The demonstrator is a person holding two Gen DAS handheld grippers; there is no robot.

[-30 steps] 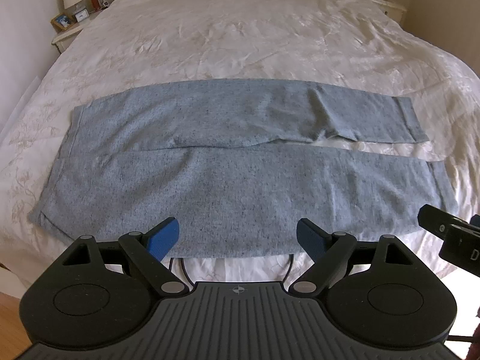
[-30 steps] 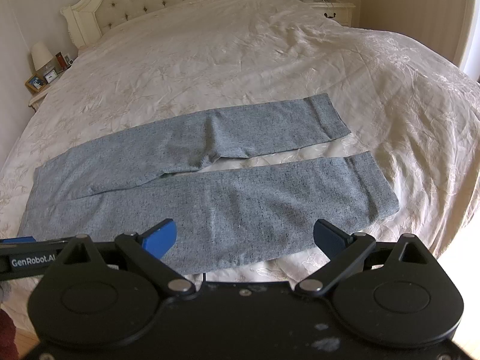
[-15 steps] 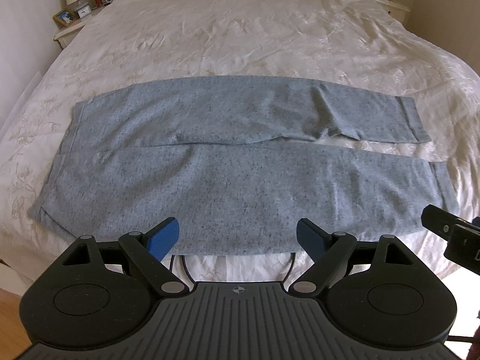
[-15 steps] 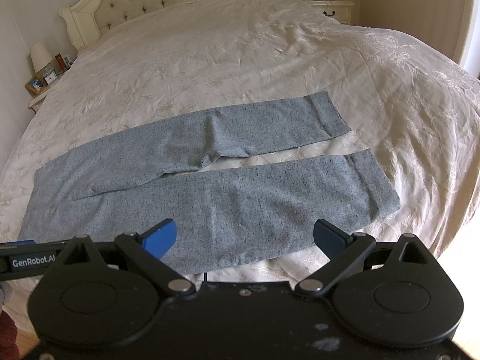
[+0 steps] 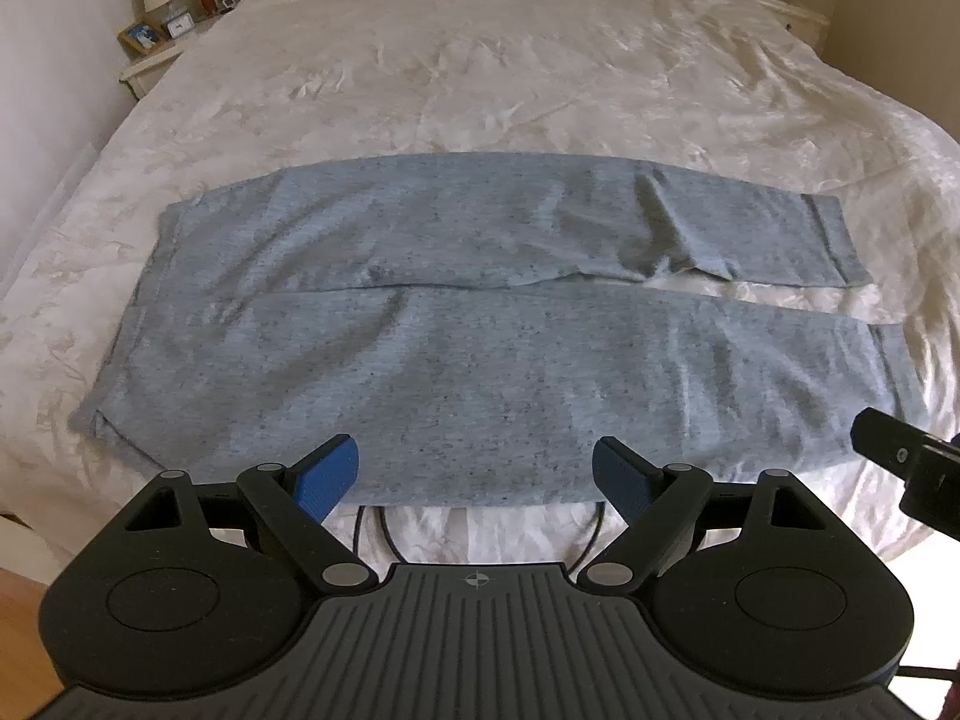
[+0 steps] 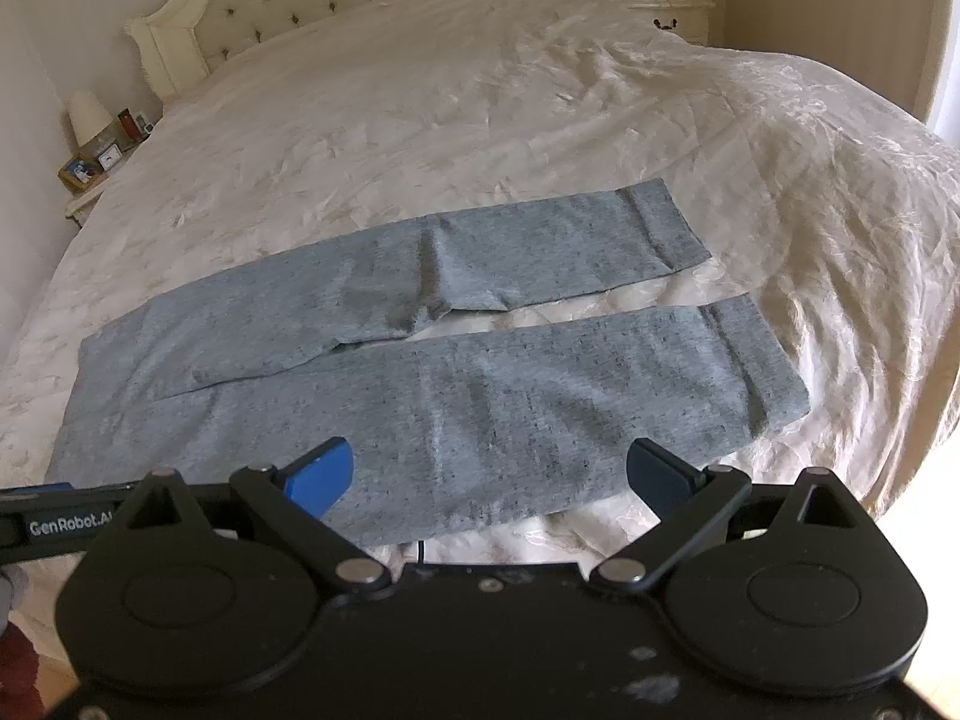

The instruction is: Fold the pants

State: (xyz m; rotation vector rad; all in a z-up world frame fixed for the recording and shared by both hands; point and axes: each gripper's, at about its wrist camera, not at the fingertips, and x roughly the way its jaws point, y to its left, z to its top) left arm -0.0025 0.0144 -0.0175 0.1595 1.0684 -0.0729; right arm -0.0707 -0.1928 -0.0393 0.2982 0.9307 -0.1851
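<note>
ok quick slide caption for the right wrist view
Open right gripper poised above grey pants spread flat on a cream bedspread.

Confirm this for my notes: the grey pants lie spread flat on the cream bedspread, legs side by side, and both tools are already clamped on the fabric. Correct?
Not quite. The grey pants do lie flat on the cream bedspread, legs side by side, but neither tool grips them: the left tool and the right tool are open short of the near edge, as each wrist view shows.
</note>
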